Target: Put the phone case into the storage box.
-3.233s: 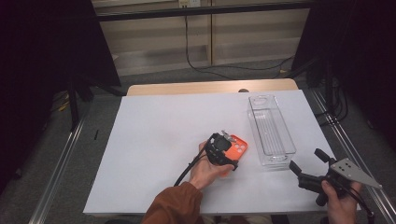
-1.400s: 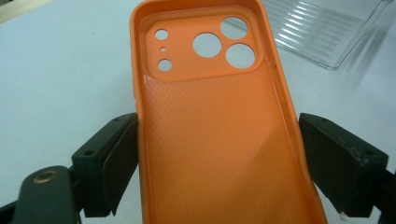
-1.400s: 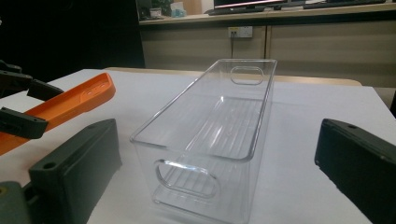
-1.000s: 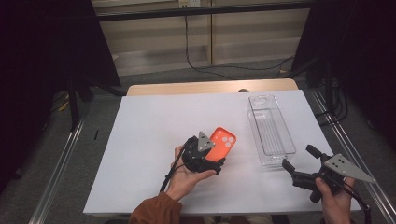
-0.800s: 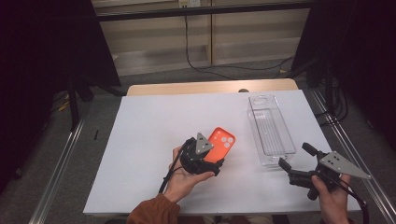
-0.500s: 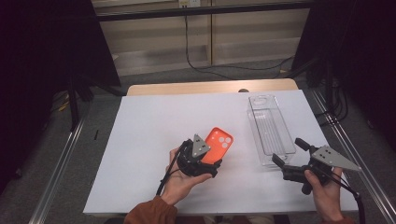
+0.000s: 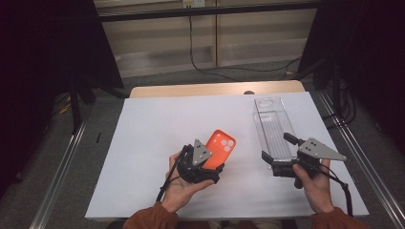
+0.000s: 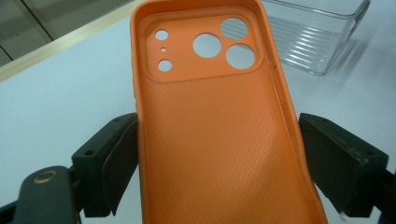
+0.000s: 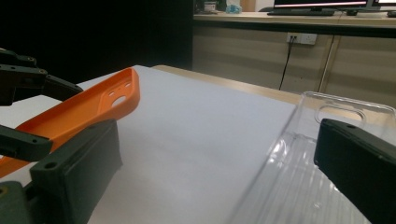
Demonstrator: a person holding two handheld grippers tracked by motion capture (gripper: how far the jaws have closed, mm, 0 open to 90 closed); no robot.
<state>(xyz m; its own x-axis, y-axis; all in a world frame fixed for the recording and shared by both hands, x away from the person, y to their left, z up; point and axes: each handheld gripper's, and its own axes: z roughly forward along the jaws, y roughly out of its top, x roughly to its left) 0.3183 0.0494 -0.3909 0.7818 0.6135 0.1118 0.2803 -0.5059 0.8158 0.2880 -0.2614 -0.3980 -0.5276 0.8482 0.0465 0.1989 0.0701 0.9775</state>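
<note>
An orange phone case (image 7: pixel 220 149) is tilted up off the white table sheet, its inside facing up in the left gripper view (image 8: pixel 215 130). My left gripper (image 7: pixel 212 164) is shut on it, pads pressing its two long edges (image 8: pixel 219 163). A clear ribbed plastic tray (image 7: pixel 271 125) lies lengthwise at the right. My right gripper (image 7: pixel 276 147) stands open at the tray's near end, its jaws wide apart (image 9: pixel 219 163) with the tray's near rim (image 9: pixel 299 154) between them, untouched. The orange case (image 9: pixel 84 109) shows at the left of that view.
The white sheet (image 7: pixel 157 133) covers a wooden table whose far edge (image 7: pixel 215 89) shows bare. Metal rails (image 7: pixel 62 176) run along both sides. A cable (image 7: pixel 200 57) hangs at the back. The clear tray (image 8: pixel 317 32) sits just past the held case.
My right gripper has moved left and forward from the table's right edge up to the near end of the clear tray. The left hand with the orange case has hardly shifted.
</note>
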